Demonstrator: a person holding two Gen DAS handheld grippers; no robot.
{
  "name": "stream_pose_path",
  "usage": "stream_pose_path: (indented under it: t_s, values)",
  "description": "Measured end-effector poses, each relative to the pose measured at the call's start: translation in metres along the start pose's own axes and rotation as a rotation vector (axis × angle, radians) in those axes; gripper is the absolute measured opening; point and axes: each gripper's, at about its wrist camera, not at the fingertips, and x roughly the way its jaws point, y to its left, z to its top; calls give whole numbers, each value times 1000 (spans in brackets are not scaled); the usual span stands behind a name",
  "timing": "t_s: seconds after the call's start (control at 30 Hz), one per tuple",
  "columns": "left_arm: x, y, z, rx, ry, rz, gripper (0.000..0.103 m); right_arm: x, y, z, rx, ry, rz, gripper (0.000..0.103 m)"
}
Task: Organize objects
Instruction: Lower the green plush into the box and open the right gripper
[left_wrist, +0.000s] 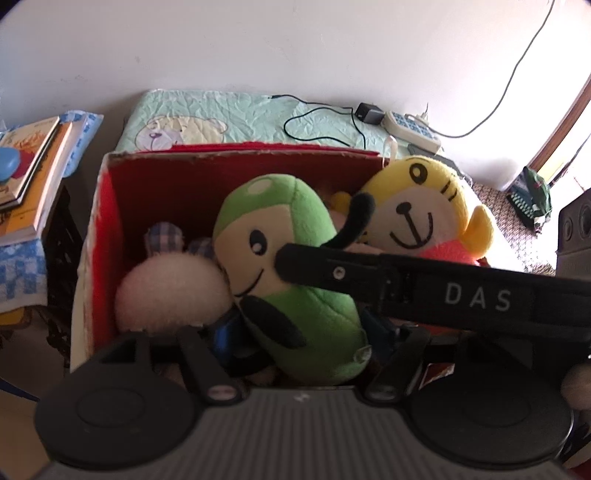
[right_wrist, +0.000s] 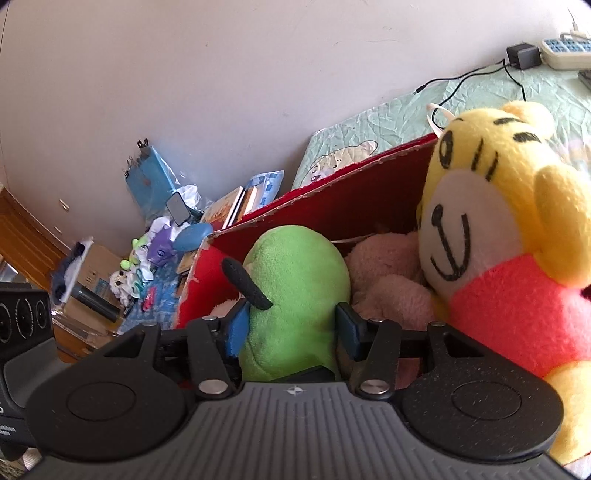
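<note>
Right wrist view shows your right tool (right_wrist: 291, 325) clamping the green plush (right_wrist: 295, 291) over the red box (right_wrist: 373, 184); the left tool (left_wrist: 299, 334) stands released around it, so lower, then release.

The green plush toy (left_wrist: 291, 266) hides its lower body behind the left gripper (left_wrist: 303, 339), so contact there can't be read. A black bar labelled DAS (left_wrist: 443, 291) covers the yellow tiger plush's (left_wrist: 417, 206) chest. In the right wrist view the tiger's legs run off the frame edge (bottom right). The clutter heap (right_wrist: 147, 266) by the wall is too small to sort out.
</note>
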Motion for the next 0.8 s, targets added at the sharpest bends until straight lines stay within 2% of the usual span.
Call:
stream_pose_path:
  t_s: [0.13,0.37,0.5,0.8]
  values:
    - [-3,-7,2,16,14,31,75,-5,-2,0,40,-8,24,56]
    - [-14,-13,4,17,8,87,77,-18,-1,-6,65,-19,37,54]
    - [-24,-19,2,44,-21,146,84,-20,-2,-7,63,-19,13,45]
    - [-37,-17,-2,36,-27,187,85,-29,0,-14,72,-27,19,43]
